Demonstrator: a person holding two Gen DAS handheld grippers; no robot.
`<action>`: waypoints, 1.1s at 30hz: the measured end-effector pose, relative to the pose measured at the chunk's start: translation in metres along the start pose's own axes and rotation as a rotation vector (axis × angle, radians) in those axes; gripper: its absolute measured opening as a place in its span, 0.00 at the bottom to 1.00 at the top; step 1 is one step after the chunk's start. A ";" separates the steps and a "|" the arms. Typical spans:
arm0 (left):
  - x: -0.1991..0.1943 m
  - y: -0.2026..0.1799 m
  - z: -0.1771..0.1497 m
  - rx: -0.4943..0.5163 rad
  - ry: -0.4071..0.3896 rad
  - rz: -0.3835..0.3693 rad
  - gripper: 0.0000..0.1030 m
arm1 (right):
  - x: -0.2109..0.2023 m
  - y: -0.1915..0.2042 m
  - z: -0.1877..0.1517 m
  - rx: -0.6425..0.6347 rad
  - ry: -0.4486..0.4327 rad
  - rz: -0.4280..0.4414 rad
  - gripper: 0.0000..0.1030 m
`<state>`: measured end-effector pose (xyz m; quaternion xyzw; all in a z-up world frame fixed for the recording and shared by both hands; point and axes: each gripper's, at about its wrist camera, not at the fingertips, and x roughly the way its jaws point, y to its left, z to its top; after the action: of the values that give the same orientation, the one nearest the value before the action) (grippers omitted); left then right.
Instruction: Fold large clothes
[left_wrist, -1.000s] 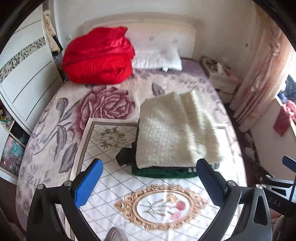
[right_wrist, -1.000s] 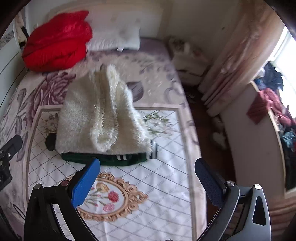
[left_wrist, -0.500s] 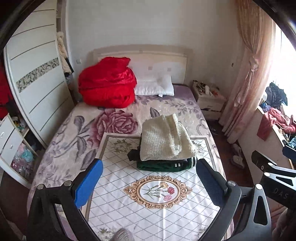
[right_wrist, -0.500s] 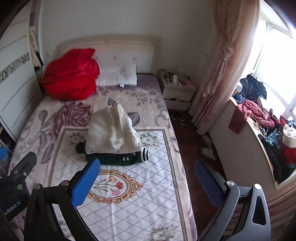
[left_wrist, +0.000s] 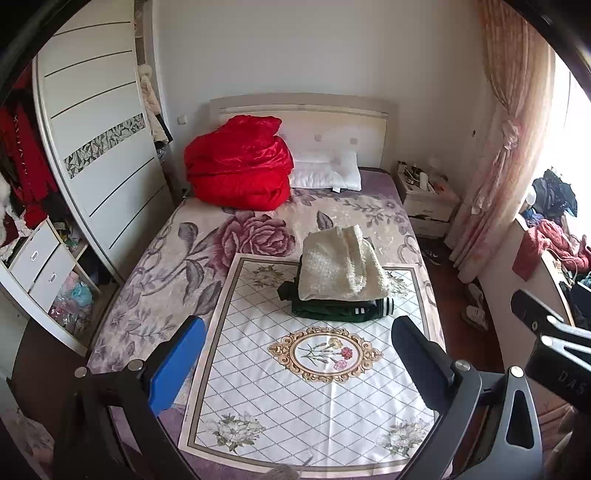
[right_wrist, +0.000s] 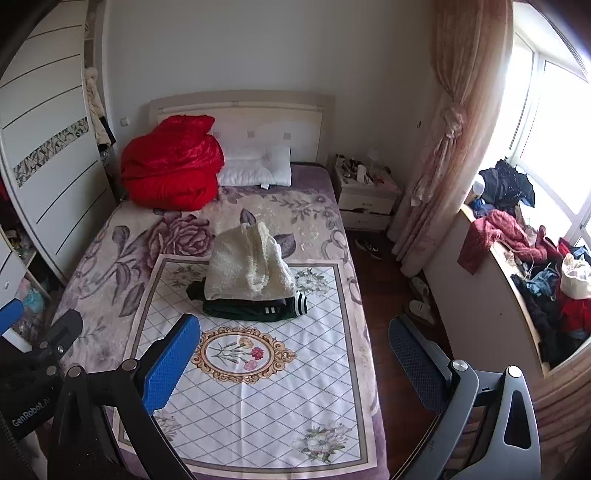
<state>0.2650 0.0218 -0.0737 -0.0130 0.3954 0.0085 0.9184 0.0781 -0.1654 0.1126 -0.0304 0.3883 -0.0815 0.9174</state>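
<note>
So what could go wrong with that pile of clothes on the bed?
1. The fluffy sweater sits bunched and lopsided on the green clothes, hanging over the left side. It might slide off if bumped.
2. The pile sits toward the right side of the bed, so a spill could reach the floor.
3. Both the left tool and the right tool are open and hold nothing, so neither steadies the pile.

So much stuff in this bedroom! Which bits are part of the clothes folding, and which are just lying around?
Part of the job:
cream fluffy garment, folded
dark green garment, folded beneath it
white patterned cloth they lie on
left gripper, right gripper, jaws open and empty

Just lying about:
red quilt
pillow
nightstand
clothes heap by the window
</note>
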 end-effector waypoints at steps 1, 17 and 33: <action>-0.005 0.000 -0.002 0.000 -0.002 0.000 1.00 | -0.008 -0.001 0.000 -0.001 -0.009 -0.005 1.00; -0.038 0.002 -0.007 -0.029 -0.062 0.012 1.00 | -0.055 -0.007 -0.004 0.007 -0.058 0.023 1.00; -0.042 0.001 -0.007 -0.028 -0.063 0.008 1.00 | -0.061 -0.010 0.000 0.002 -0.068 0.031 1.00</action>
<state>0.2307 0.0227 -0.0480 -0.0242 0.3662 0.0179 0.9300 0.0345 -0.1645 0.1570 -0.0260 0.3573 -0.0667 0.9312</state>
